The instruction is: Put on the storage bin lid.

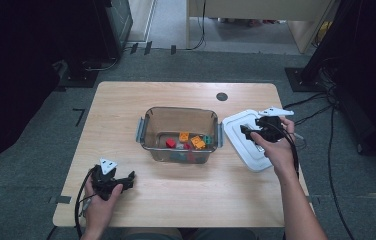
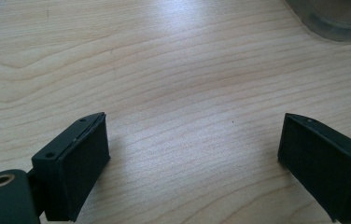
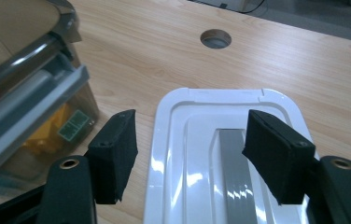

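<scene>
A clear plastic container (image 1: 178, 109) with grey side latches stands mid-table, holding several small toy blocks, among them a red block (image 1: 170, 143) and an orange block (image 1: 198, 142). Its white lid (image 1: 236, 127) lies flat on the table just right of it. My right gripper (image 1: 246, 131) hovers over the lid's near-left part, jaws open. In the right gripper view (image 3: 192, 126) one jaw stands past the lid's (image 3: 211, 112) left edge and the other above its grey centre strip (image 3: 234, 177), gripping nothing. My left gripper (image 1: 130, 179) rests open near the front left, with bare wood between its jaws (image 2: 193, 130).
The wooden table (image 1: 126, 110) has a round cable hole (image 1: 221, 96) at the back right. The container's latch (image 3: 33, 79) sits close to the left of my right gripper. Cables trail on the floor to the right, and dark equipment stands around the table.
</scene>
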`<action>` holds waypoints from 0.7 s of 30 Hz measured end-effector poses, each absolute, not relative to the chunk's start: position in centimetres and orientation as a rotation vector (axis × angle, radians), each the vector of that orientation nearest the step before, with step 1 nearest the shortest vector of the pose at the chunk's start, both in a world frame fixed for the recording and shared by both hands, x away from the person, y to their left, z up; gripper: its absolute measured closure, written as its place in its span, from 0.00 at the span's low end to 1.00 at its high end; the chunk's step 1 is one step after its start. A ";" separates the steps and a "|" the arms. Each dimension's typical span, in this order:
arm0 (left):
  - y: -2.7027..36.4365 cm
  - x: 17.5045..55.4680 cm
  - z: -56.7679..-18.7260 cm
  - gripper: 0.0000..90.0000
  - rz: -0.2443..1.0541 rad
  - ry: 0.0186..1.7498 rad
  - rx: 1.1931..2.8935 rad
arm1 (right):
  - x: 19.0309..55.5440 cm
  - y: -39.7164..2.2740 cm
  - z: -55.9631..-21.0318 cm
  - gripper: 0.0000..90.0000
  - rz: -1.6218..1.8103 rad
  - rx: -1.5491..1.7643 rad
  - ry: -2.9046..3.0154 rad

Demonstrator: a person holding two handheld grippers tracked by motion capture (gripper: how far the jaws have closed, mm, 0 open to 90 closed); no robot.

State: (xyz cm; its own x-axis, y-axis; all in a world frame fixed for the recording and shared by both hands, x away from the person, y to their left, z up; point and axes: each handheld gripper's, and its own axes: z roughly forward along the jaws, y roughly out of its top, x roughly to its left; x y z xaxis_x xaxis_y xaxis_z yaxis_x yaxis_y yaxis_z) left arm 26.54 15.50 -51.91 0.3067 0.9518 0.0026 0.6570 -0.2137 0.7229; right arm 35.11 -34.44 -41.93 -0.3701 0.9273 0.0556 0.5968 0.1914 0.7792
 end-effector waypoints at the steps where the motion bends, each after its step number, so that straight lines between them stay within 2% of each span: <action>1: 15.5 26.5 -51.9 0.09 0.612 1.424 1.957 | 35.1 -34.6 -42.2 0.42 1.028 1.428 2.035; 13: 15.5 26.6 -51.9 0.09 0.613 1.426 1.953 | 36.0 -36.7 -45.3 0.61 0.986 1.492 2.030; 21: 15.5 26.6 -51.9 0.09 0.613 1.426 1.953 | 36.8 -37.3 -47.9 0.62 0.889 1.543 2.078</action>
State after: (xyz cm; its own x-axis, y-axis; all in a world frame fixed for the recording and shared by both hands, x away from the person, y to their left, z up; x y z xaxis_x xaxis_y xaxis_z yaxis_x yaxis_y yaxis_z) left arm 26.58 15.45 -51.92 0.3042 0.9526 0.0015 0.6563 -0.2107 0.7245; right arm 36.84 -37.31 -47.86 -0.3092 0.9496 0.0523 0.6936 0.1876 0.6956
